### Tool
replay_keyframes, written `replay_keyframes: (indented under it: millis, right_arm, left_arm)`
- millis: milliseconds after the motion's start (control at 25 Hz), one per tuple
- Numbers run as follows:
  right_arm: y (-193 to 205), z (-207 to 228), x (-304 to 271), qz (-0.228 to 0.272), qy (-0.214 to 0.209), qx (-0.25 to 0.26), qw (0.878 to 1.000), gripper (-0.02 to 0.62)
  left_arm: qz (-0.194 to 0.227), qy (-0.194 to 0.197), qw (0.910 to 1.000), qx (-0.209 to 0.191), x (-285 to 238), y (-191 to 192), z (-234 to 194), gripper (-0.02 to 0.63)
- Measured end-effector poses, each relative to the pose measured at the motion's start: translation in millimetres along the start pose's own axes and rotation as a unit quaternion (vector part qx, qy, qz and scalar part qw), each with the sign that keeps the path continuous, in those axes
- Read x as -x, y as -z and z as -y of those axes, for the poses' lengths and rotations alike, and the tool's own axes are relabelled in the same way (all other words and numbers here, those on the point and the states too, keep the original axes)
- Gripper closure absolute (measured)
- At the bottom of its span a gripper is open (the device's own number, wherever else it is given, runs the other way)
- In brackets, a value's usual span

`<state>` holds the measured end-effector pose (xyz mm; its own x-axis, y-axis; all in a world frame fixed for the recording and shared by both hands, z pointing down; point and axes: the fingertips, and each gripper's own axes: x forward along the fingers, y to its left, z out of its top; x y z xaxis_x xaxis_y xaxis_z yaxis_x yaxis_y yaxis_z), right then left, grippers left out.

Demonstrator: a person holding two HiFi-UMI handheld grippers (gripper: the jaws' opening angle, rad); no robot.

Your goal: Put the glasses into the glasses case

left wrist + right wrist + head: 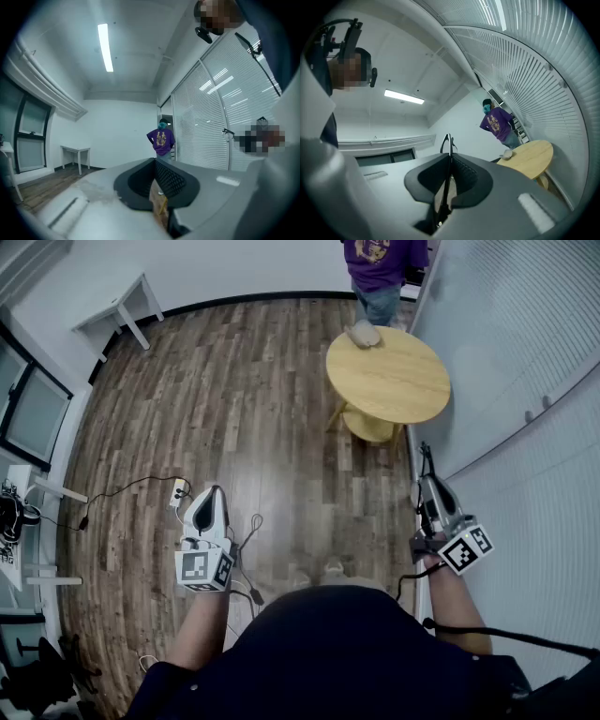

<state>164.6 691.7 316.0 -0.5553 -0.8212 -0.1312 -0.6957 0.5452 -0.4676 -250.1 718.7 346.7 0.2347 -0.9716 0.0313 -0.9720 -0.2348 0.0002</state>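
Presently we hold the right gripper (427, 482) clenched on the glasses (427, 460), a thin black frame that looks folded flat; in the right gripper view its dark arms stand up out of the seam where the two ribbed black pads (464, 169) press on it. Our left gripper (214, 491) carries nothing: in the left gripper view its cross-hatched rubber pads (171, 180) meet at the tip, and only floor shows through the narrow slit lower down. Both tools have smooth grey moulded shells, and each has a cube with square black-and-white markers behind it. The glasses case (363, 335), a pale, rounded, shell-like shape, lies on the far edge of the round table (403, 390), well apart from the glasses. That table has a light, matt wooden top with a smaller wooden disc beneath it. A person in a purple shirt (380, 259) and jeans stands just beyond the table, close to the case. Under us runs a wooden plank floor (244, 381), brown, streaky and faintly glossy. A wall of fine white slats (525, 334) curves along our right side. A small white table (117, 307) with square legs stands against the far wall, and a white power strip (176, 491) with a thin dark cable lies on the floor near the left gripper.
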Motion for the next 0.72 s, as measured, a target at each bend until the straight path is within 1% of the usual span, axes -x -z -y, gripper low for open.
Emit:
replay_keyframes:
  millis: [200, 280, 480, 640, 720]
  right_arm:
    - [6, 11, 7, -0.003, -0.009, -0.008, 1.000, 0.569]
    - [5, 15, 10, -0.005, -0.013, -0.007, 1.000, 0.569]
    - [-13, 31, 11, 0.015, -0.023, -0.019, 0.999, 0.569]
    - [-17, 50, 8, 0.000, -0.034, -0.019, 0.999, 0.569]
    - [-19, 51, 6, -0.008, -0.045, -0.021, 0.999, 0.569]
  left_arm:
    - [-0.003, 0.028, 0.9995, -0.010, -18, -9, 27, 0.603]
    - [-0.006, 0.034, 0.9994, -0.010, -25, -12, 31, 0.603]
    - [-0.016, 0.046, 0.9988, -0.011, -42, -17, 47, 0.603]
    - [-0.023, 0.055, 0.9981, -0.019, -61, -5, 69, 0.603]
    - [-0.037, 0.051, 0.9980, -0.010, -66, 9, 75, 0.603]
